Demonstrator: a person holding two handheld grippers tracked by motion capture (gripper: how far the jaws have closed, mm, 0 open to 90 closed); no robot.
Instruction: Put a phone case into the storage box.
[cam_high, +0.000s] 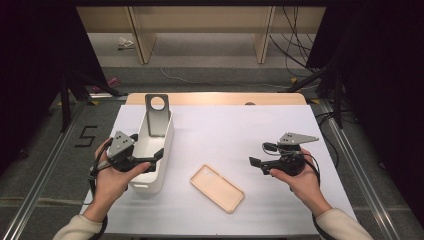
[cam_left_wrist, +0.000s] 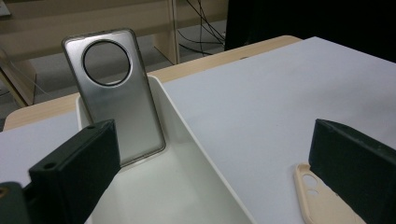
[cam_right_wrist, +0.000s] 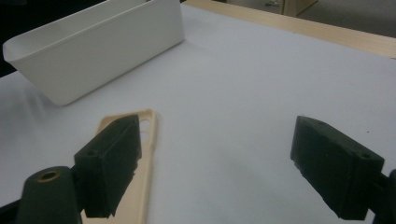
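Closing the wide-open right gripper (cam_right_wrist: 219, 168) now risks missing the flat beige rubber phone case (cam_right_wrist: 135, 177), lying under its left jaw; left gripper (cam_left_wrist: 210, 177) also gapes, empty.

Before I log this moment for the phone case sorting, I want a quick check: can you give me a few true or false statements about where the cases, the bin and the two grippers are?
1. The grey phone case stands upright inside the white bin. True.
2. The beige phone case lies in the bin. False: it lies flat on the white table cover, between the bin and the right gripper.
3. The right gripper is shut on the beige case. False: its jaws stand open and empty, beside the case.
4. The left gripper is open, held over the bin. True.
5. The beige case lies with its hollow side up. True: its raised rim shows.
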